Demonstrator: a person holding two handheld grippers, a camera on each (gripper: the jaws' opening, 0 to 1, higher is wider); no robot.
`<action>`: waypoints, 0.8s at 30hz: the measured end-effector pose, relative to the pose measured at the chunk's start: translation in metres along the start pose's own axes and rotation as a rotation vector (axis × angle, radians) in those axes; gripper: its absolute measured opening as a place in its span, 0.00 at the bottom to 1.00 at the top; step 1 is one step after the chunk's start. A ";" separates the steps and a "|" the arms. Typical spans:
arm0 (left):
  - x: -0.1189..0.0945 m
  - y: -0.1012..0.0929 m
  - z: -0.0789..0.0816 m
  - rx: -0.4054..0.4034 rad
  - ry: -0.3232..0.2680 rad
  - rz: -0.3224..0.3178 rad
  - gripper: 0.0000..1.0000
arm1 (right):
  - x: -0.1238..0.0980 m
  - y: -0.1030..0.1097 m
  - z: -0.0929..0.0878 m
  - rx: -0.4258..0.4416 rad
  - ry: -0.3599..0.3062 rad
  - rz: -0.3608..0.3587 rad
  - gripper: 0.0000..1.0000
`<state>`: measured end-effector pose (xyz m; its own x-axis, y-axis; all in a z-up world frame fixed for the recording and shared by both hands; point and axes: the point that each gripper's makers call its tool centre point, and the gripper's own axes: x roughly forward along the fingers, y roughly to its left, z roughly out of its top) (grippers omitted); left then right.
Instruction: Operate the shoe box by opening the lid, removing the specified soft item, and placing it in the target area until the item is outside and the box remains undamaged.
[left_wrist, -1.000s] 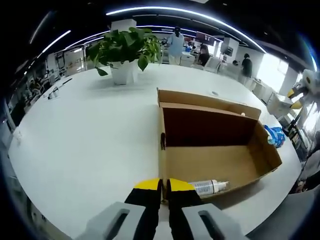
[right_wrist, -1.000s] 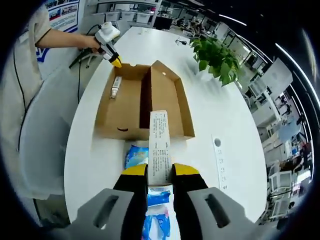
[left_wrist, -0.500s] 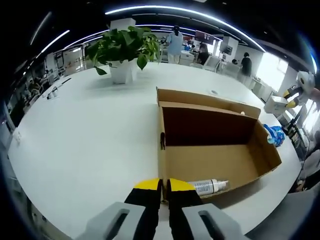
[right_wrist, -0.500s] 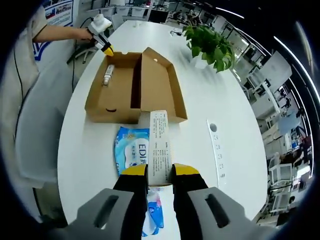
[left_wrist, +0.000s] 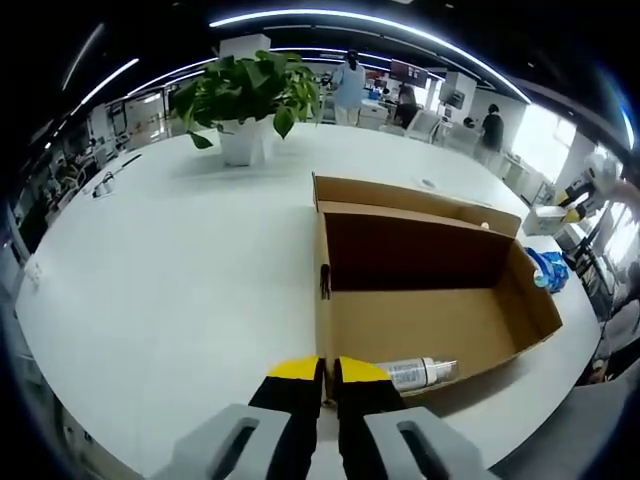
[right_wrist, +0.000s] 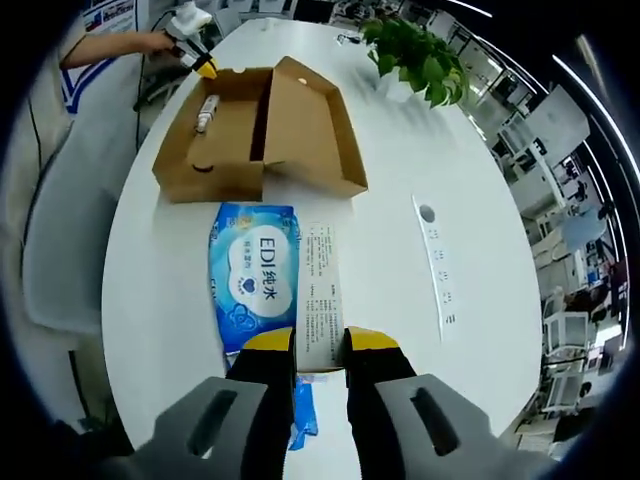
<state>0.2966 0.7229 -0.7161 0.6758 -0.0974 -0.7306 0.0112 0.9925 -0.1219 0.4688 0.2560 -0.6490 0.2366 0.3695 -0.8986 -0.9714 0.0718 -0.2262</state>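
Right gripper (right_wrist: 320, 345): jaws closed on the edge of a white printed pack (right_wrist: 320, 292), which sticks out forward between them, lifted above the table. A second item, the blue wipes packet (right_wrist: 253, 280), shows just to the left of the white pack; whether it lies on the white table (right_wrist: 390, 160) or hangs with the white pack cannot be told. Both soft items are outside the shoe box (right_wrist: 250, 130), which stands beyond them with its lid folded back and a small white spray bottle (right_wrist: 207, 108) remaining inside.

Left gripper (left_wrist: 320, 372): jaws nearly together at the near wall of the box; whether they pinch the cardboard rim or merely press against it cannot be told. From the left gripper view the box interior is open, the bottle (left_wrist: 420, 374) lies along the near wall, and a potted plant (left_wrist: 250, 100) stands well apart at the far end of the table.

Risks, as judged from this arrangement:
- The white pack is held by one edge only; being soft, it could slip free before reaching the target area.
- If the left gripper does clamp the thin wall, a twist or pull could crease or tear it.
- Lowering the white pack could land it on the blue packet.
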 end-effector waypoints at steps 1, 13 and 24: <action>0.000 0.000 0.000 0.000 0.000 0.000 0.04 | 0.002 -0.002 -0.005 0.006 0.007 0.001 0.15; 0.000 -0.001 -0.001 -0.006 0.003 -0.003 0.04 | 0.019 -0.007 -0.048 -0.004 0.090 0.017 0.16; 0.000 -0.001 0.000 -0.009 0.006 0.001 0.04 | 0.032 -0.008 -0.095 -0.016 0.187 0.034 0.16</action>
<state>0.2965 0.7214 -0.7165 0.6713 -0.0968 -0.7349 0.0040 0.9919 -0.1270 0.4856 0.1794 -0.7115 0.2044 0.1926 -0.9598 -0.9789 0.0467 -0.1991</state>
